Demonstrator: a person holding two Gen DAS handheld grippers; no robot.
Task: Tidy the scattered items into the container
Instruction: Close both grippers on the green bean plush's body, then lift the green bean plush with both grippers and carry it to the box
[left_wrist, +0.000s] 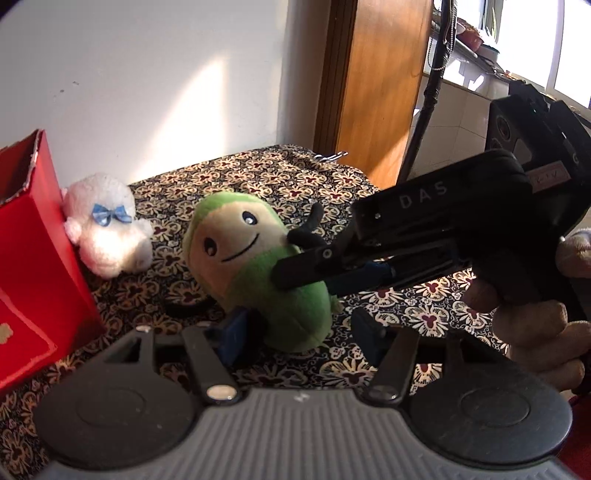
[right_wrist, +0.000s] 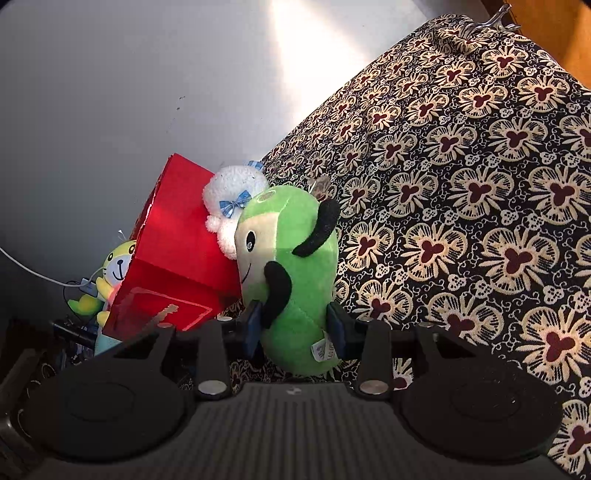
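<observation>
A green plush toy (left_wrist: 280, 280) (right_wrist: 295, 266) with a smiling face and black arms is upright, apparently just above the floral cloth. My right gripper (right_wrist: 295, 328) is shut on its lower body, a blue pad pressing each side. Its black body (left_wrist: 443, 229) reaches in from the right in the left wrist view. My left gripper (left_wrist: 303, 332) is open. The toy stands ahead between its fingers, with cloth showing before the right pad (left_wrist: 369, 332). The red open-topped box (left_wrist: 37, 258) (right_wrist: 177, 258) is to the left. A white plush with a blue bow (left_wrist: 107, 229) (right_wrist: 232, 195) leans on it.
A yellow plush (right_wrist: 118, 266) sits behind the box beside a white cable (right_wrist: 37, 273). The floral tablecloth (right_wrist: 480, 184) stretches to the right. A white wall (left_wrist: 166, 74) backs the table and a wooden door (left_wrist: 376, 92) stands behind. A hand (left_wrist: 535, 332) holds the right gripper.
</observation>
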